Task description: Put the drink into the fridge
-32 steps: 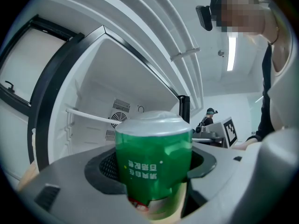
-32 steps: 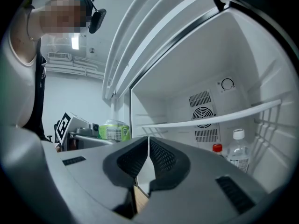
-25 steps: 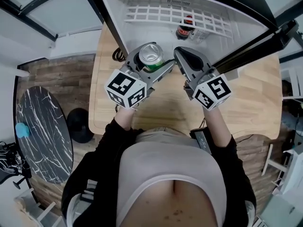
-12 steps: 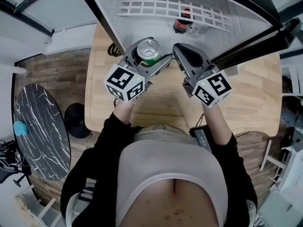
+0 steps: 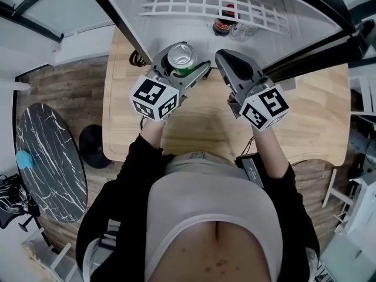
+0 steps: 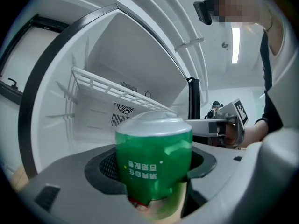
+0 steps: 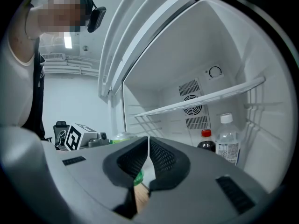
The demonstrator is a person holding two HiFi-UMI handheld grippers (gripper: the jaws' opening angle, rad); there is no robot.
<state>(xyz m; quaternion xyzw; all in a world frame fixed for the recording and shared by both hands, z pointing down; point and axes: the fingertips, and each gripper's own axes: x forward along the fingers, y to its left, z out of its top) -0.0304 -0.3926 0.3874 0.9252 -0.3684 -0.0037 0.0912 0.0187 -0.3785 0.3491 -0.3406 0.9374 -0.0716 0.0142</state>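
A green drink can (image 5: 181, 58) with a silver top stands upright between the jaws of my left gripper (image 5: 187, 62), which is shut on it. In the left gripper view the can (image 6: 153, 160) fills the space between the jaws (image 6: 154, 171), facing the open fridge (image 6: 93, 78). My right gripper (image 5: 226, 63) is just right of the can, its jaws pressed together with nothing between them (image 7: 148, 164). The open fridge (image 5: 147, 16) lies just beyond both grippers.
A white wire shelf (image 5: 200, 6) crosses the fridge. A dark soda bottle with a red cap (image 7: 206, 142) and a clear water bottle (image 7: 228, 141) stand at the fridge's right side. The black fridge door (image 5: 311, 51) stands open at right. A wooden table (image 5: 311, 116) lies below.
Both grippers have moved a little forward toward the fridge opening, the left one carrying the can with it. The grip has not changed.
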